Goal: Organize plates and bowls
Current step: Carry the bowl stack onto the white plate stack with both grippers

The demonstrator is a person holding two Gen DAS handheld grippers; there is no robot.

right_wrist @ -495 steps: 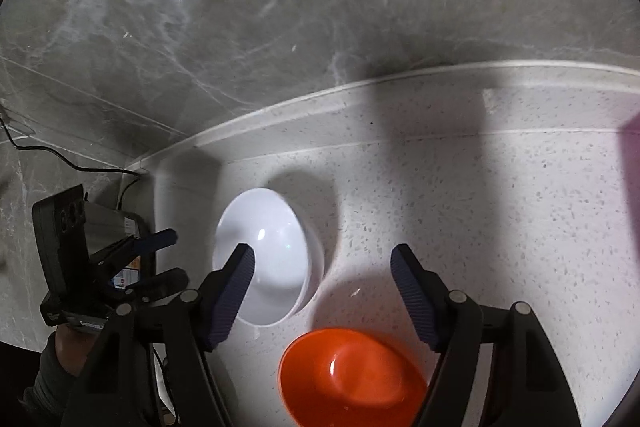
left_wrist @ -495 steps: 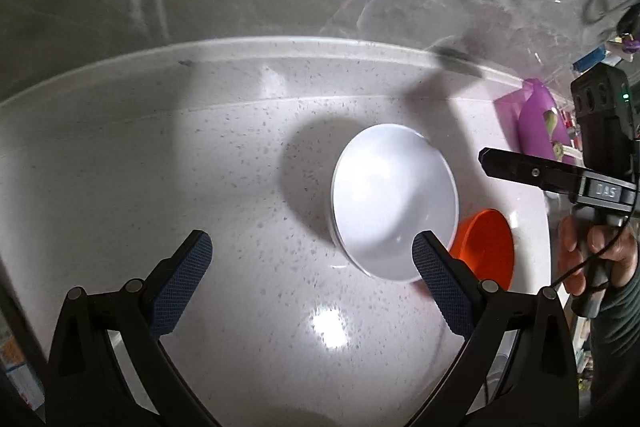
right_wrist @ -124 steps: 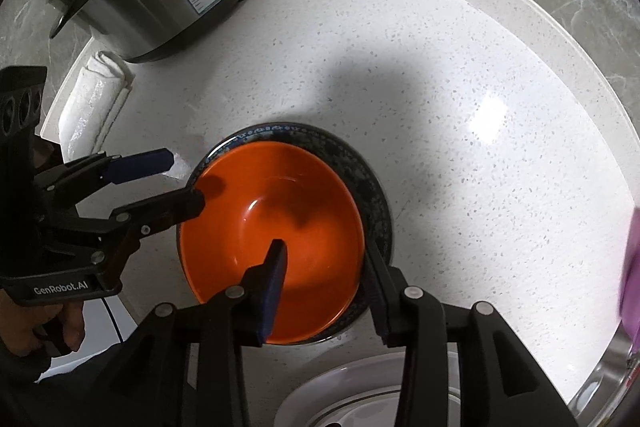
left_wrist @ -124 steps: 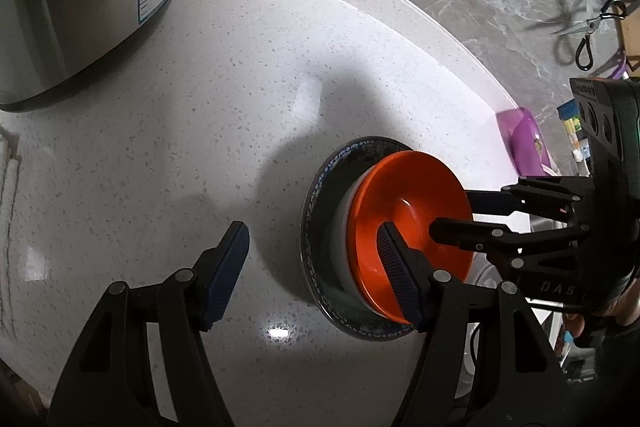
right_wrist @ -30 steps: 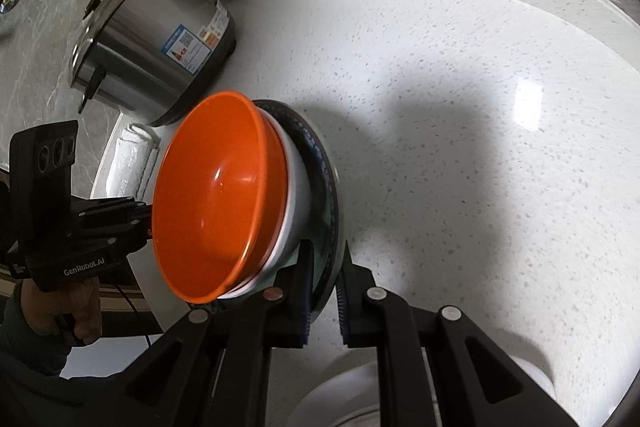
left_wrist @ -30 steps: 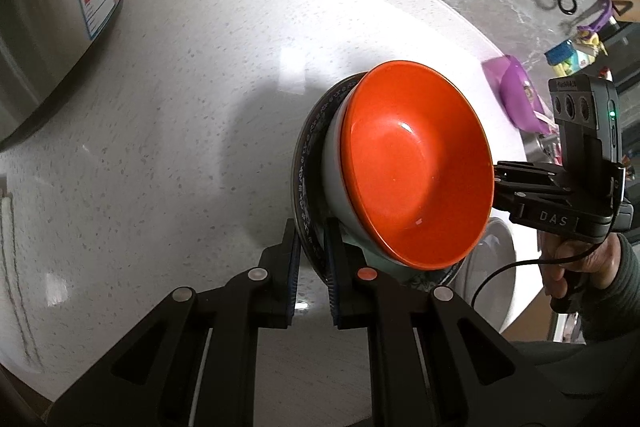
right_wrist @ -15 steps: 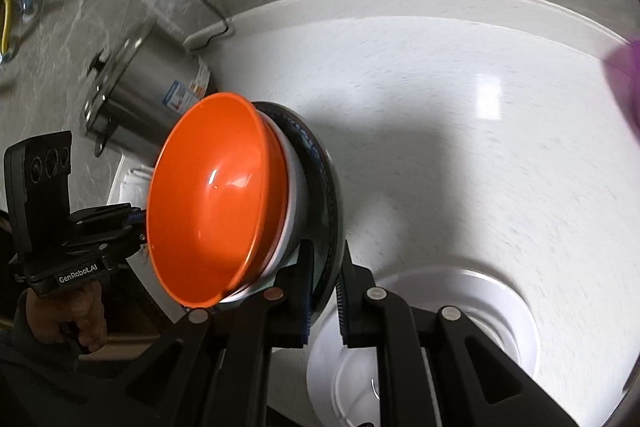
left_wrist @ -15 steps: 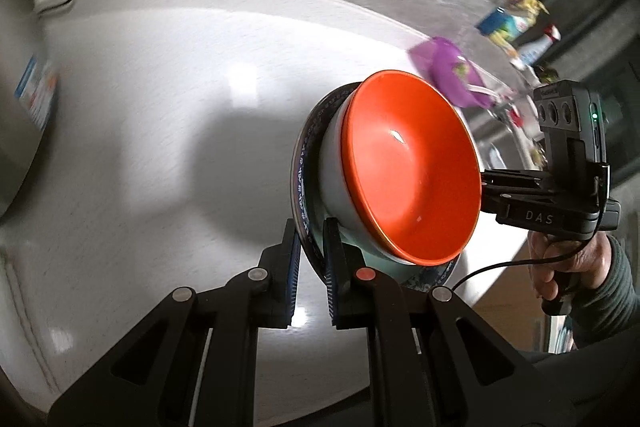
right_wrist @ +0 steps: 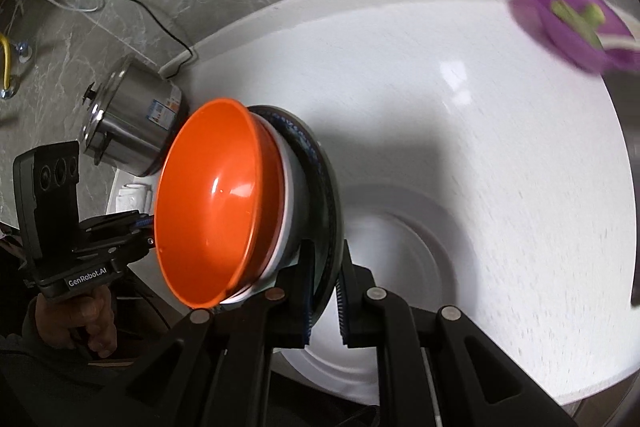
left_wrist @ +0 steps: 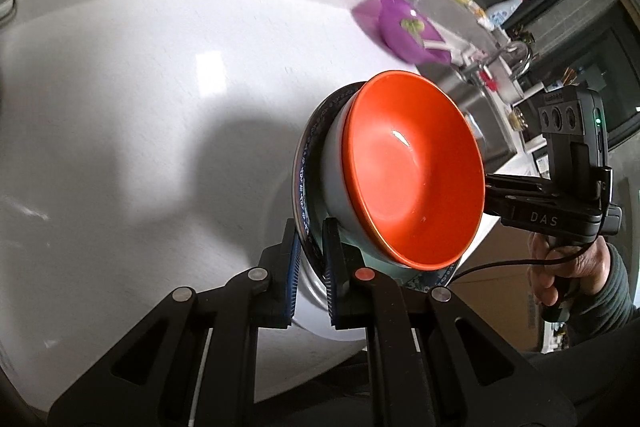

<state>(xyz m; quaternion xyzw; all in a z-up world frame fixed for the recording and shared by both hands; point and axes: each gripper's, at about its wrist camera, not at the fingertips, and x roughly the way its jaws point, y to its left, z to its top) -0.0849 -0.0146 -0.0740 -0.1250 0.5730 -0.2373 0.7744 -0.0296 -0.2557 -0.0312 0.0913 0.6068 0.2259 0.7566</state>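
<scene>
While we held the stack clear of the tabletop (left_wrist: 120, 99), the left gripper (left_wrist: 310, 259) sat at the bottom centre of its own view, clamped shut on the near rim of the dark patterned plate (left_wrist: 306, 163). In the right wrist view, the right gripper (right_wrist: 324, 283) was likewise pinched closed on the opposite edge of that plate (right_wrist: 326, 203), low in the frame just right of centre. So both hands shared the load, one at each side of the rim, neither nearer than the other.

Just beyond our fingertips, the plate carried a white bowl (left_wrist: 332, 179), with the orange bowl (left_wrist: 416, 171) nested inside it.

Below and behind the stack, a white plate (right_wrist: 404, 267) lay flat on the tabletop, at lower centre of the right wrist view. We judged it the likely landing spot, lying under the right gripper's side of the load. The stack would need to come down level, both rims sinking together.

Farther off, a steel cooker (right_wrist: 132, 131) stood at the left of that view, and a purple dish (right_wrist: 568, 19) at the upper right.
</scene>
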